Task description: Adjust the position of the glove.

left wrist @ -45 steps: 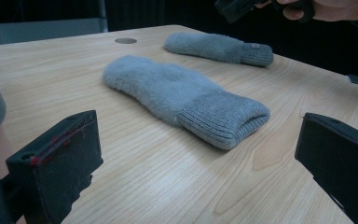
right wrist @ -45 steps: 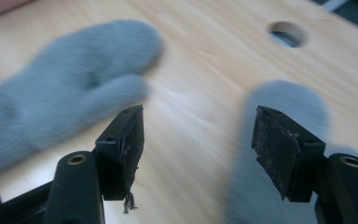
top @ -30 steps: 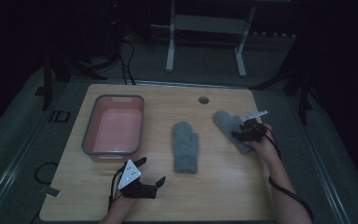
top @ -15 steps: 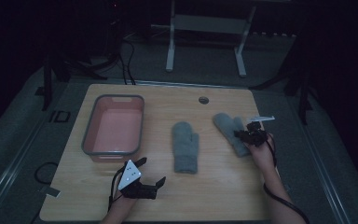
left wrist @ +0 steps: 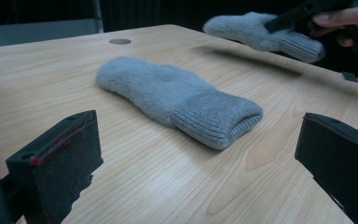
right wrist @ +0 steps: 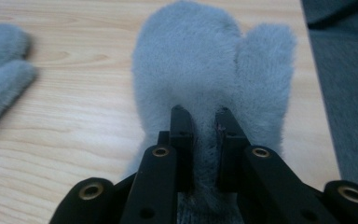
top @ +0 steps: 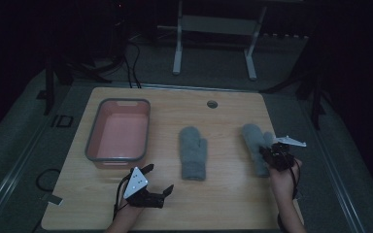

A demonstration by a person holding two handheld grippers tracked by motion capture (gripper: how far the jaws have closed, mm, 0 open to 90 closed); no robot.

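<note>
Right gripper (right wrist: 200, 116) clamped on a fluffy grey woollen mitten (right wrist: 209, 70), jaws pinching a fold of fleece just above the ribbed cuff. Held mitten (top: 255, 145) near the right edge of the light wooden table (top: 223, 204), lifted clear of the wood in the left gripper view, shadow beneath. Left gripper (top: 156, 180) spread wide and empty near the front edge, just below a pink plastic tub with grey rim (top: 91, 141). Second fluffy grey mitten (left wrist: 177, 98) flat at mid-table, well apart from both.

Bare tabletop (top: 233, 194) between middle mitten (top: 193, 153) and pink tub (top: 118, 130).
</note>
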